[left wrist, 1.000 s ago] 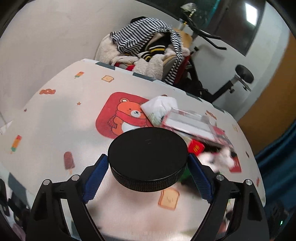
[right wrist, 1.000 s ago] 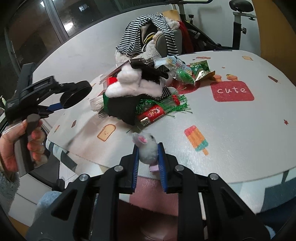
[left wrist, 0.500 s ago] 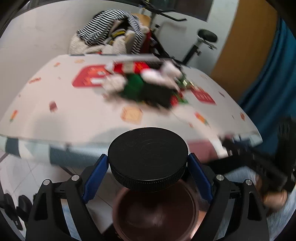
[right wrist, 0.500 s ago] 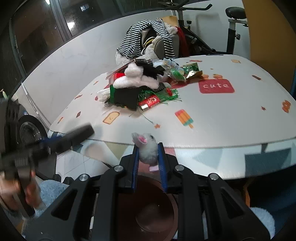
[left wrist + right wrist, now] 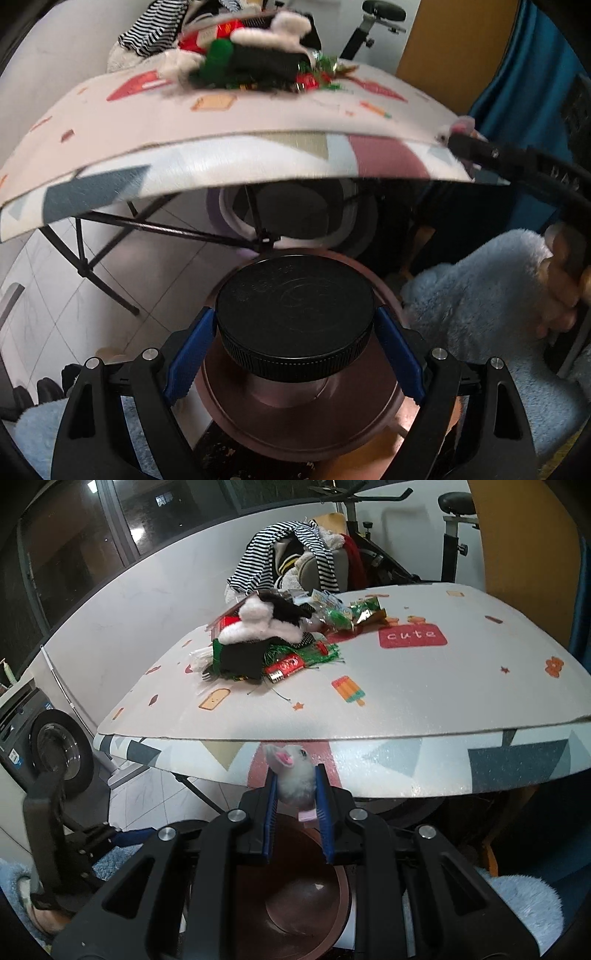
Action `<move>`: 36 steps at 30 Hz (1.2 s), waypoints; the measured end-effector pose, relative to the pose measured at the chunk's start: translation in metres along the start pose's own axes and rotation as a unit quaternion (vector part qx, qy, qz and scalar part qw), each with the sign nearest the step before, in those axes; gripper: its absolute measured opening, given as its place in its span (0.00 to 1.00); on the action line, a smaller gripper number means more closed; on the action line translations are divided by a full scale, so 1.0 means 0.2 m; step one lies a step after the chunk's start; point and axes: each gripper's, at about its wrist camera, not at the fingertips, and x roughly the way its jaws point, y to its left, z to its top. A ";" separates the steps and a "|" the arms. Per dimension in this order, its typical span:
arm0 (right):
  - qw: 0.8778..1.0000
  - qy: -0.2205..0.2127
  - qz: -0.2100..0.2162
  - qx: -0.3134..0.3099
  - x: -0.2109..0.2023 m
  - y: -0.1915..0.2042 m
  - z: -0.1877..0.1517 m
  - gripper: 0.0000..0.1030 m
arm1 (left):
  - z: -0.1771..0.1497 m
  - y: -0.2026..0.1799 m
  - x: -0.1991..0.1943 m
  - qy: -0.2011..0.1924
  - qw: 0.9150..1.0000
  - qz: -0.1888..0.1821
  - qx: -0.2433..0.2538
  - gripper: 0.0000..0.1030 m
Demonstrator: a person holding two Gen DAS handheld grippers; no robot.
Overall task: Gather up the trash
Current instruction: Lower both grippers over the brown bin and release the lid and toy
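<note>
Below table edge (image 5: 332, 734) — plush mouse (image 5: 293, 775) upright, head up-left, in right gripper (image 5: 295, 814).

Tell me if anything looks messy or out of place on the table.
Yes. A jumbled heap of wrappers, green tinsel and black and white fabric sits on the table, with foil packets scattered beside it and loose green strands trailing toward the near edge.

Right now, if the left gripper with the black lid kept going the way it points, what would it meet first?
Probably the brown bin right below: the black lid held in the left gripper would touch it first. Depth is hard to judge.
</note>
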 end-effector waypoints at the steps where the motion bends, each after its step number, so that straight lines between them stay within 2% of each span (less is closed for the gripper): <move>1: 1.000 0.001 0.000 -0.002 0.01 0.00 0.00 0.22 | 0.00 0.00 0.02 0.008 1.000 -0.001 0.003 0.82; 9: 0.999 0.014 -0.001 -0.034 0.05 0.06 -0.03 0.22 | -0.04 -0.02 0.18 0.066 0.998 -0.007 0.012 0.82; 17: 0.999 0.023 0.005 -0.038 0.07 0.07 -0.05 0.22 | -0.04 0.06 0.16 0.061 0.998 -0.010 -0.030 0.86; 20: 0.998 0.031 0.008 -0.047 0.08 0.09 -0.06 0.22 | -0.02 0.10 0.11 0.044 0.998 -0.008 -0.049 0.86; 25: 0.996 0.063 0.011 -0.062 0.15 0.13 -0.10 0.22 | 0.01 0.15 -0.07 -0.035 0.996 0.003 -0.078 0.88; 30: 0.991 0.103 0.016 -0.084 0.25 0.19 -0.16 0.22 | 0.02 0.21 -0.24 -0.111 0.987 0.049 -0.110 0.88; 36: 0.985 0.143 0.020 -0.093 0.34 0.23 -0.22 0.22 | 0.03 0.26 -0.32 -0.151 0.974 0.100 -0.132 0.89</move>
